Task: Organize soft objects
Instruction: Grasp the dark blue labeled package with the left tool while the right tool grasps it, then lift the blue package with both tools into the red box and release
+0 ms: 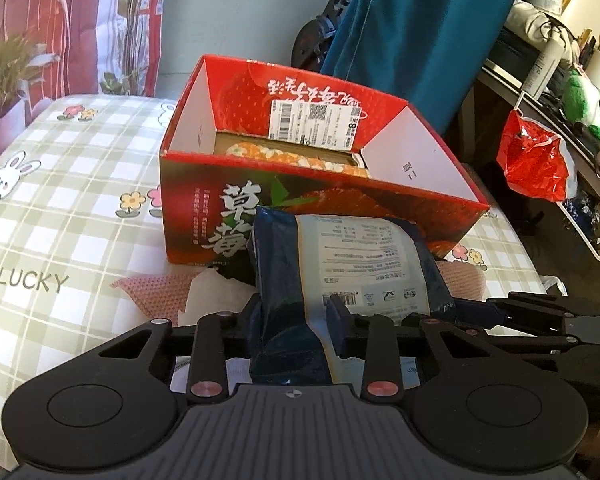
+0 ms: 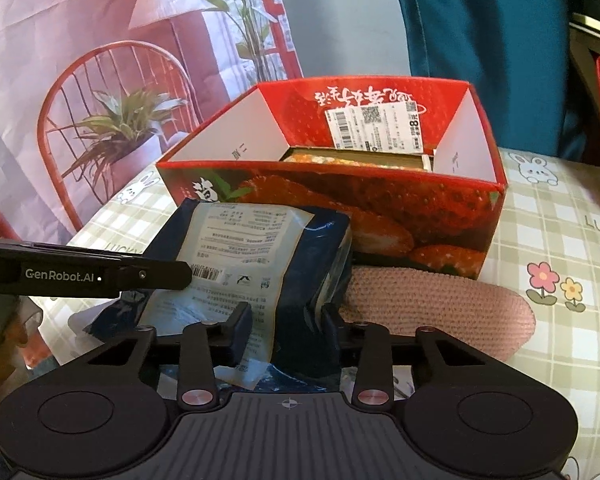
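I have both tongs clenched on the dark blue soft packet (image 1: 352, 264): my left tongs (image 1: 294, 312) pinch its near left end, my right tongs (image 2: 286, 316) its right end, just ahead sits the open strawberry box (image 1: 300, 184), pink knit cloth (image 2: 440, 300) beside

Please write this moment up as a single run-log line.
stage: lifting pack | left gripper: shut on blue pack | right gripper: shut on blue pack | strawberry box: open, behind pack | pink cloth: under pack
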